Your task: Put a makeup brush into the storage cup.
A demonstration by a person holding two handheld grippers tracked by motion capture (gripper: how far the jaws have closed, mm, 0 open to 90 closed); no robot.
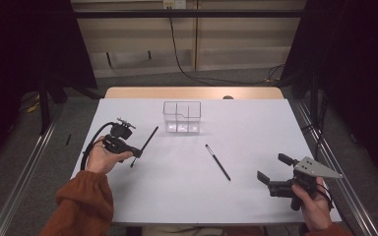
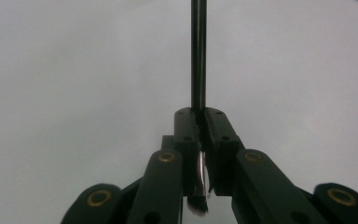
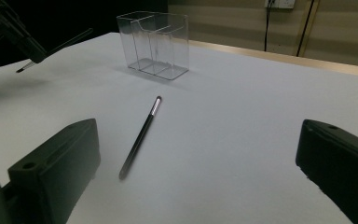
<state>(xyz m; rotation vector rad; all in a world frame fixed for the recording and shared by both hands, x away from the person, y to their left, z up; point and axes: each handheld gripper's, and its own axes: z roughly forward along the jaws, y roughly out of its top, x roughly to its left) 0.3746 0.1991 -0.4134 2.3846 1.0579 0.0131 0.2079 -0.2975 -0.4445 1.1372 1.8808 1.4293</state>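
Note:
My left gripper (image 1: 137, 153) is shut on a thin black brush (image 1: 150, 137), held above the left part of the white table (image 1: 256, 128). In the left gripper view the brush's shaft (image 2: 198, 56) runs straight out past the closed jaws, and its bristle end (image 2: 198, 206) hangs behind them. A second black brush (image 1: 218, 162) with a silver band lies flat at mid-table, seen close in the right gripper view (image 3: 142, 135). My right gripper (image 1: 274, 168) is open with nothing in it near the front right, its jaws wide apart and facing that brush. A clear compartment box (image 1: 182, 117) stands upright behind.
The clear box (image 3: 153, 44) has several open-topped compartments with nothing inside. A wooden strip (image 1: 192, 92) borders the table's far edge. Cables (image 1: 187, 69) trail on the floor beyond it. Dark curtains flank both sides.

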